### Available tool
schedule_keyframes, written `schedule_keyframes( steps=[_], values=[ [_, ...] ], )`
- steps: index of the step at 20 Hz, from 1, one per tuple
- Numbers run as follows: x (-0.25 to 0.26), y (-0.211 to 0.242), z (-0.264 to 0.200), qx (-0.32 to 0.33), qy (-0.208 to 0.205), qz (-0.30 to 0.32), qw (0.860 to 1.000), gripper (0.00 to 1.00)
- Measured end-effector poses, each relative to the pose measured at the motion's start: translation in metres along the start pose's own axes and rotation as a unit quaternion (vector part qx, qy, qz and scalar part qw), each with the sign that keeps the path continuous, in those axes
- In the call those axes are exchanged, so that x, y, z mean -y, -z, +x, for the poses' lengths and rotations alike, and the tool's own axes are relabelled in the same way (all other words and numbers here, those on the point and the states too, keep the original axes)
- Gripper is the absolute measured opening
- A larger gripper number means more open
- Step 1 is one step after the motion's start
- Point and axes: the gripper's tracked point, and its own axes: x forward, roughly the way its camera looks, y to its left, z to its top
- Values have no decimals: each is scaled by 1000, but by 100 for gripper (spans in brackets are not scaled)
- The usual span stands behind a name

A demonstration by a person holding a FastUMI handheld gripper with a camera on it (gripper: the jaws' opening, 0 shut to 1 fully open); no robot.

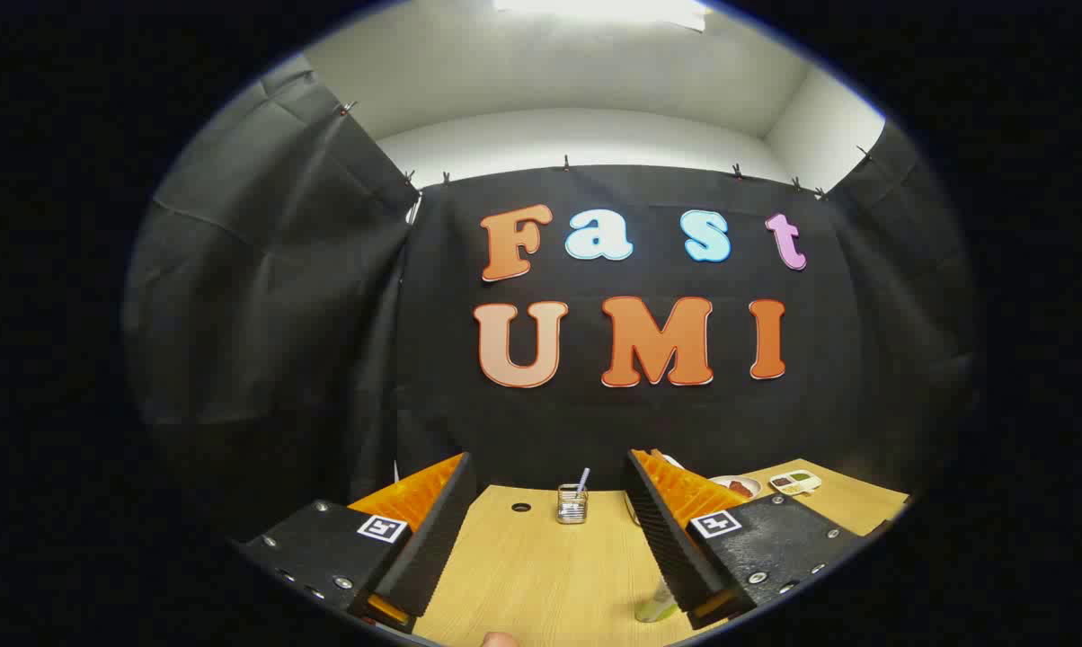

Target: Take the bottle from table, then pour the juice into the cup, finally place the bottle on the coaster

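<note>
Two fingers of the gripper (pixel 548 530) are spread wide, nothing pinched between them, bare wooden table (pixel 541 575) showing in the gap. Gripper sits above the table, looking toward the booth's black cloth wall. Beyond the fingers, near the table's far edge, a small wire-mesh holder (pixel 572 504) stands upright with a thin straw-like stick (pixel 582 480) leaning out of it. A dark round hole (pixel 521 508) in the tabletop lies just left of the holder. Low down, right against the inner side of the right finger, a greenish translucent object (pixel 656 607), likely the bottle or cup, mostly hidden by the finger; cannot tell which, or whether it touches. Far right past the right finger: a small plate (pixel 737 486) with something red on it and a pale divided tray (pixel 794 483) beside it, both on the table. Coaster not identifiable.
</note>
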Motion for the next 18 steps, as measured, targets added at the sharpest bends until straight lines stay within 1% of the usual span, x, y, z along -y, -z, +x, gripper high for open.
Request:
schedule_keyframes(
  steps=[4, 10, 15, 18],
  values=[
    [16, 5, 0, -12, 26, -4, 1000, 99],
    [30, 17, 2, -27, 35, 14, 999, 99],
    [30, 12, 3, -22, 33, 15, 999, 98],
    [39, 17, 1, -27, 45, 13, 999, 99]
  ],
)
